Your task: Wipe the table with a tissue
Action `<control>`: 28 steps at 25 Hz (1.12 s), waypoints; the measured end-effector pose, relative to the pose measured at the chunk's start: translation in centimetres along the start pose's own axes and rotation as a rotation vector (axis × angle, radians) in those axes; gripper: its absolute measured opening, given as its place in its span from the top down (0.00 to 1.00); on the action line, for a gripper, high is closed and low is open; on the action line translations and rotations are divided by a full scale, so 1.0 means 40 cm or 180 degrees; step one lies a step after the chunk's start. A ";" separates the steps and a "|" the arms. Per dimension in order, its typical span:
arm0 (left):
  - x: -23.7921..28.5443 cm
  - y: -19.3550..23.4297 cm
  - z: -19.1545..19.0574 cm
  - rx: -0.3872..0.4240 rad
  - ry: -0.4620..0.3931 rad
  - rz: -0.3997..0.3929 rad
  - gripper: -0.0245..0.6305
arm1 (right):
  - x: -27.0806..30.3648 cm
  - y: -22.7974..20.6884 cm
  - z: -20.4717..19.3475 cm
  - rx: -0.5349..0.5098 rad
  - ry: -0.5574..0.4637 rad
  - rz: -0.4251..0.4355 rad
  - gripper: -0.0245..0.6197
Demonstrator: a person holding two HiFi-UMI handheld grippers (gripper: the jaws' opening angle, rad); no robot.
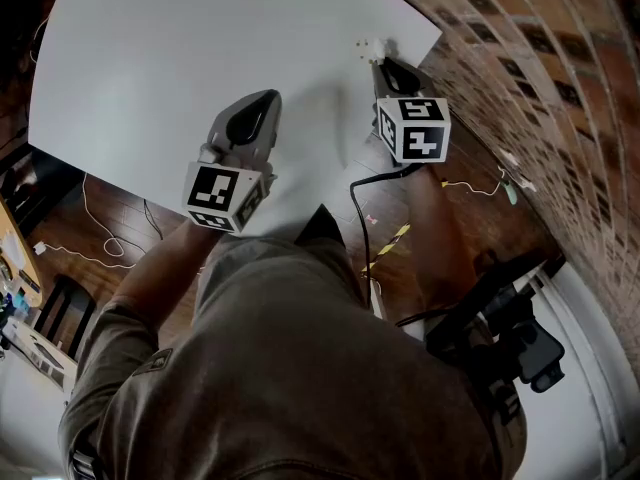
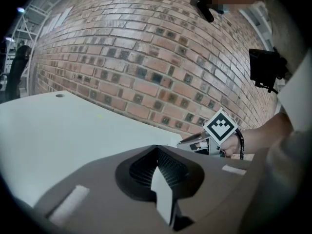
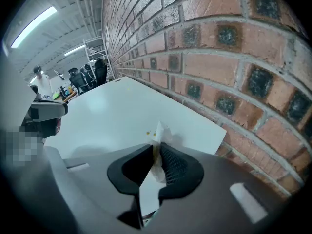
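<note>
My head camera is looking steeply down at the desk (image 1: 150, 68). Cameras on my left hand-held gripper (image 1: 262, 98) and right hand-held gripper (image 1: 381, 63) are riding just behind their jaws, facing the brick wall (image 2: 146, 57); all three are sharing the desk.

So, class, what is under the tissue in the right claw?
The white table, near its corner by the brick wall. Small yellowish specks show beside the tissue. Any mark directly beneath the tissue is covered.
</note>
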State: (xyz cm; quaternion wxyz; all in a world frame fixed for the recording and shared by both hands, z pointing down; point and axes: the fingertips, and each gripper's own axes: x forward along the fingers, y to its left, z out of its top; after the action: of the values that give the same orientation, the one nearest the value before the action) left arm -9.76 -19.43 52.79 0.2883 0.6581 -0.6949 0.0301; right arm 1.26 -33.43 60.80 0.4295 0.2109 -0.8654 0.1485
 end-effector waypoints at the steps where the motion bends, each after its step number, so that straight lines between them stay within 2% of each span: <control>1: -0.002 0.002 -0.002 -0.0005 0.0004 0.0008 0.96 | 0.001 0.003 0.001 0.0002 -0.0004 0.0001 0.87; 20: -0.005 -0.008 -0.002 0.0034 0.0021 0.0026 0.96 | 0.009 0.044 0.003 0.0098 -0.0029 0.0190 0.87; 28: -0.006 -0.021 0.006 0.0063 -0.0006 0.0022 0.96 | -0.028 -0.042 0.009 0.0303 -0.0156 0.0055 0.87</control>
State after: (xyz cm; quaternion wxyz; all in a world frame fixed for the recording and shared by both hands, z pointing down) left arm -9.06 -19.43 52.20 0.2810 0.6585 -0.6971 0.0373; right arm 2.46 -34.79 59.81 0.3963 0.2271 -0.8695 0.1880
